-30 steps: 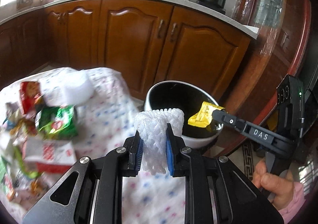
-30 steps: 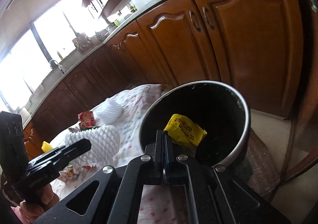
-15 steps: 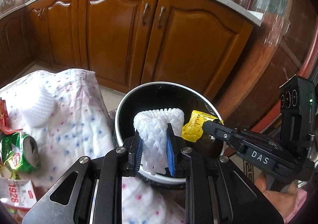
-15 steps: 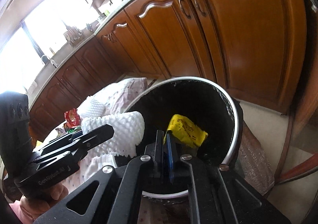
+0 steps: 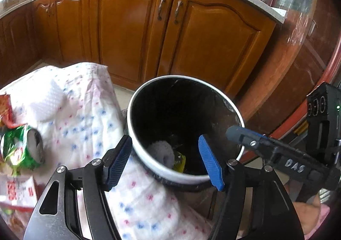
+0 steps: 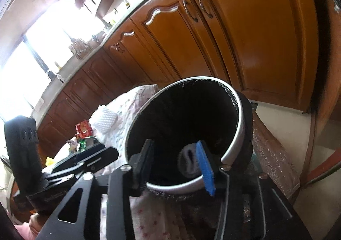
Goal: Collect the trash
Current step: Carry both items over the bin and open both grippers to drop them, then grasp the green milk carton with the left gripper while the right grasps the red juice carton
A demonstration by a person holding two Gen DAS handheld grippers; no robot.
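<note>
So we've got the white foam net and a yellow wrapper down in the black bin, both our left claw and right claw hang wide and empty over it, but plenty's left on the bench: another foam net, a green can, red wrappers.

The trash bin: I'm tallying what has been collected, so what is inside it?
Inside the trash bin lie a white foam net and a yellow wrapper beside it. The near wall and dark liner hide the rest of the bottom.

The bin mouth lies unblocked below both spread tools; cabinet doors wall off the far side.
</note>
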